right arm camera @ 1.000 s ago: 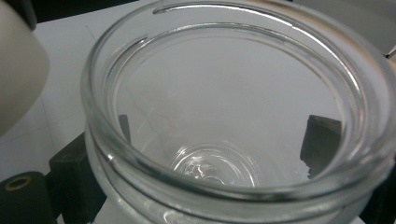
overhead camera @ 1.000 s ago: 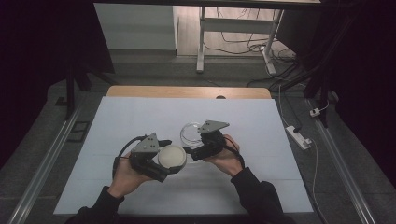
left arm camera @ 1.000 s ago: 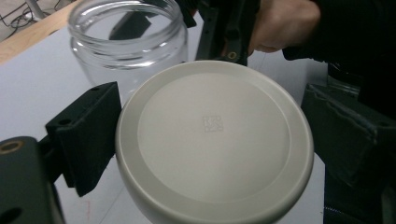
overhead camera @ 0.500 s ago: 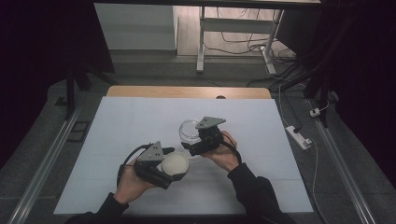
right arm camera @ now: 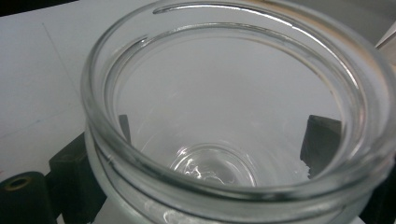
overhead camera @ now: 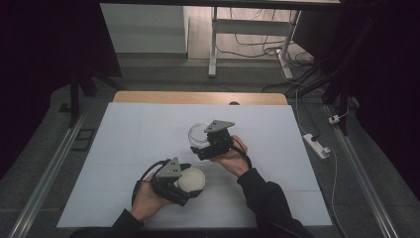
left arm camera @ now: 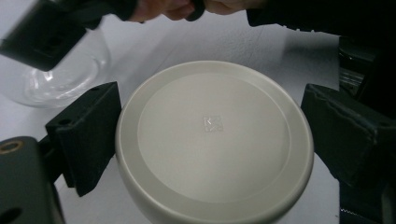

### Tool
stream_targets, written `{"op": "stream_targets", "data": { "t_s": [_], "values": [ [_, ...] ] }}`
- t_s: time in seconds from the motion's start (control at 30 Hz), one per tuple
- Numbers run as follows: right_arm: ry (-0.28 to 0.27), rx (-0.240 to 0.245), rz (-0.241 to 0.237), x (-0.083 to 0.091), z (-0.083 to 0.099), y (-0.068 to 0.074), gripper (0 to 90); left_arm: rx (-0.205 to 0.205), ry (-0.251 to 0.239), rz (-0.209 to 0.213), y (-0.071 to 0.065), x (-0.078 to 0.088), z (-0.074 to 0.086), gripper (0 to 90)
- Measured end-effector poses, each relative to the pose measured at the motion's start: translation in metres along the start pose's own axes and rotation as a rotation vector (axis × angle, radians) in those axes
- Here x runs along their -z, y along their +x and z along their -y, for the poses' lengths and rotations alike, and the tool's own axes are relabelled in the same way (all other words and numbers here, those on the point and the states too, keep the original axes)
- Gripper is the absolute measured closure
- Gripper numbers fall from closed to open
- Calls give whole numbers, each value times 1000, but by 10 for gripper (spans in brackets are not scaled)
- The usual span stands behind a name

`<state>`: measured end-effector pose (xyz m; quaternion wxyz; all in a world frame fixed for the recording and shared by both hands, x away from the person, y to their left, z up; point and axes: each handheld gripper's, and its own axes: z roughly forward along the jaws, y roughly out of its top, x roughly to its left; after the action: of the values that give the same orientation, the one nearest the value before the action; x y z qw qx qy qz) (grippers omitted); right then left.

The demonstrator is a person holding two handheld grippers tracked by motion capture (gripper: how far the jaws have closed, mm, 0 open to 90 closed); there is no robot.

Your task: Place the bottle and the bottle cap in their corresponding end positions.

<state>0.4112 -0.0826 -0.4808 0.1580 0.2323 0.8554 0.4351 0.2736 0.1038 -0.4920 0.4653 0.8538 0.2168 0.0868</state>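
Observation:
A round white lid (overhead camera: 194,179) sits between the jaws of my left gripper (overhead camera: 186,182), near the front of the table, left of centre. In the left gripper view the lid (left arm camera: 212,140) spans the gap, and my left gripper (left arm camera: 210,133) is shut on its rim. A clear, empty glass jar (overhead camera: 196,132) is held at mid-table by my right gripper (overhead camera: 203,140). In the right gripper view the jar's open mouth (right arm camera: 233,107) faces the camera. The pads (right arm camera: 322,140) of my right gripper (right arm camera: 205,149) show through the glass, pressed to the jar's sides.
A white sheet (overhead camera: 124,148) covers the table, with a wooden strip (overhead camera: 198,97) at its far edge. A power strip (overhead camera: 317,145) lies on the floor to the right. Metal rails (overhead camera: 47,173) run along both sides.
My left gripper has carried the lid toward the near edge and a little to the right. The right gripper with the jar has shifted slightly away from me.

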Motion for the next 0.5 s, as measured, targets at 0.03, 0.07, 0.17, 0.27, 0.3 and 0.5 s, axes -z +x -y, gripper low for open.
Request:
{"op": "stream_targets", "data": {
  "t_s": [0.03,0.07,0.17,0.27,0.3,0.5],
  "values": [
    [1,-2,2,-2,0,-1,65,-4,5,2,0,-5,1,88],
    [3,-3,3,-4,0,-2,65,-5,7,2,0,-7,2,88],
    [7,-5,8,-9,-1,-4,65,-11,11,-2,0,-11,3,88],
    [12,-4,11,-14,-2,-6,65,-12,19,-6,3,-18,6,88],
    [12,-5,14,-16,-2,-6,65,-11,21,-6,4,-20,7,88],
    [12,-13,25,-25,-5,-12,65,-15,49,-16,6,-33,12,88]
  ]
}}
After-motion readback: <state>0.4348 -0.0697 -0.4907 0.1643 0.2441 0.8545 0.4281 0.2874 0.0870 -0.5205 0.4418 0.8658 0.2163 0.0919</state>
